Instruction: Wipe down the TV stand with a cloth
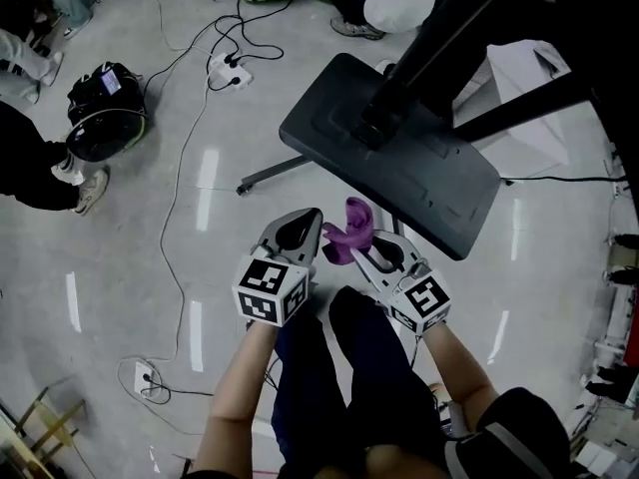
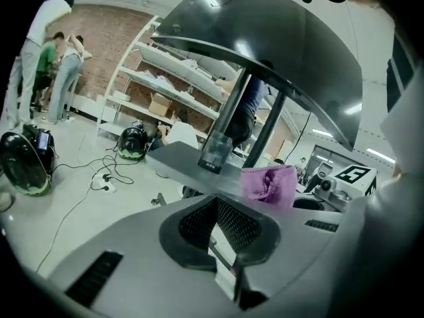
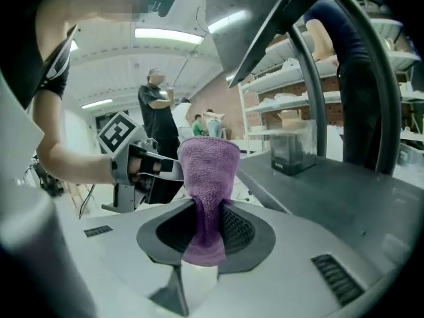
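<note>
The purple fleecy cloth (image 3: 207, 171), pinched by a narrow fold in your right gripper (image 3: 204, 234), may slip out on the dark flat TV stand base (image 1: 399, 158); your left gripper (image 2: 222, 227) is closed and empty.

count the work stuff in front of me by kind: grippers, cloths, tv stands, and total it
grippers: 2, the left gripper and the right gripper
cloth: 1, purple, pinched in the right gripper
TV stand: 1
total: 4
</note>
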The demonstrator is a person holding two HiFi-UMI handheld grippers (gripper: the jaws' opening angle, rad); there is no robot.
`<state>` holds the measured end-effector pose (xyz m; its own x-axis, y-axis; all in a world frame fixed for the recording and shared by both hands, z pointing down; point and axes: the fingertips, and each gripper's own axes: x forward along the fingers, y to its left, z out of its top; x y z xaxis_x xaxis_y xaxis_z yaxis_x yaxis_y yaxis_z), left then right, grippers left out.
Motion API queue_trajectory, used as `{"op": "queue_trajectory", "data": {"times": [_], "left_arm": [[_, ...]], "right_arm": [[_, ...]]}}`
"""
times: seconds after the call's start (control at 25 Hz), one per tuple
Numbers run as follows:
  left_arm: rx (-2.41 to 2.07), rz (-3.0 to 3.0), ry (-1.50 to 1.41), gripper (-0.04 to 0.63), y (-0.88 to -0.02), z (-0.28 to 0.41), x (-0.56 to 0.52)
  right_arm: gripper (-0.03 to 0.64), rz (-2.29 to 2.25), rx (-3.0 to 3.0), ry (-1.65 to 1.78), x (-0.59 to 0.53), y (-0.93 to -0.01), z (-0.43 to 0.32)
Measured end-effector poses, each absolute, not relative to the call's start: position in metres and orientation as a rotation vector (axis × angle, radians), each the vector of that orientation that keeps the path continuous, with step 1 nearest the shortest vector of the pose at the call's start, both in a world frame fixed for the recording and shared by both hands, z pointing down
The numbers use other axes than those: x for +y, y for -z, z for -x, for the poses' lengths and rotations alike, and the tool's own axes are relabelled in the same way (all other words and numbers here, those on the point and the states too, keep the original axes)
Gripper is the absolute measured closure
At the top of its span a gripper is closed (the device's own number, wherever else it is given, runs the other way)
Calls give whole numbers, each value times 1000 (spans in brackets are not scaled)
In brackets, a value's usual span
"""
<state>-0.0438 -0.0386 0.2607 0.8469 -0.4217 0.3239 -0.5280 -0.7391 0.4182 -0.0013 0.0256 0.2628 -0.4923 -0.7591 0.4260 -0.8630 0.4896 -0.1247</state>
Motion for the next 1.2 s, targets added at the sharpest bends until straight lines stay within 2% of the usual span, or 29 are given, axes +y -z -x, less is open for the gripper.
{"op": "queue_trajectory", "data": {"times": [0.36,0.76,1.0,1.2], "left_arm": [[-736,-2465,-220,588,-131,44,-38],[-713,-2527,-148,588,13,8,-16],[-724,-2591,-153,588,65,2,9],[-760,-2612,-135,588,64,0,27]], "right_arm": [[515,-1473,-2438,-462,6,-123,-11],[514,-1738,-2453,-370,5,33,-40],[514,-1841,-2435,-409,39,81,-56],[514,-1807,-2429,-372,78,83,-62]]}}
